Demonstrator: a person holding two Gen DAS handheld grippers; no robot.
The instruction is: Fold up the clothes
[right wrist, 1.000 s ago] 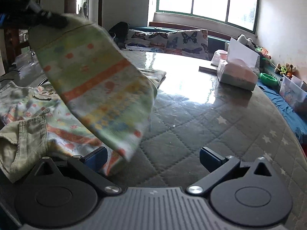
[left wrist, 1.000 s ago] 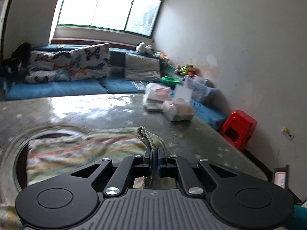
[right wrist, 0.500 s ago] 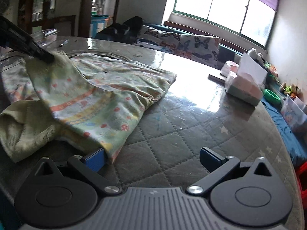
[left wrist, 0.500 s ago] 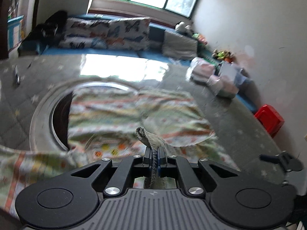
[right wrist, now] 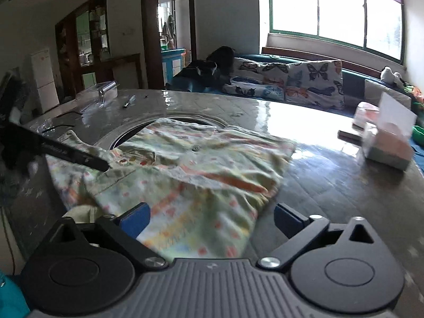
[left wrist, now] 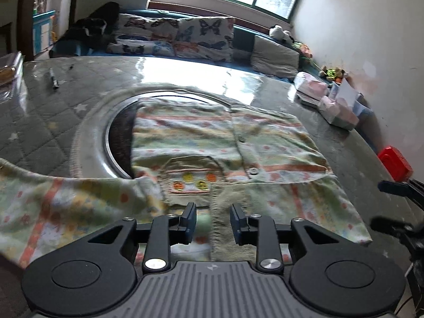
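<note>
A pale green child's cardigan (left wrist: 212,143) with orange stripes, buttons and a front pocket lies flat on the quilted table (left wrist: 39,132), partly over a round metal-rimmed inset (left wrist: 116,137). My left gripper (left wrist: 213,222) is open just above the table, and a ribbed sleeve cuff (left wrist: 221,228) lies loose between its fingers. The right gripper (right wrist: 212,220) is wide open over the near edge of the cardigan (right wrist: 201,169), holding nothing. In the right wrist view the left gripper (right wrist: 102,164) shows as a dark bar reaching onto the cloth.
Tissue packs (left wrist: 339,108) stand at the table's right edge, and one (right wrist: 387,143) shows in the right wrist view. A pen (left wrist: 53,79) and a clear box (right wrist: 106,90) lie far left. A red stool (left wrist: 394,163) and a cushioned bench (left wrist: 185,37) are beyond the table.
The left gripper came down with the sleeve cuff, laid it across the cardigan, and opened, letting it go. The right gripper stayed open and shifted over the cloth.
</note>
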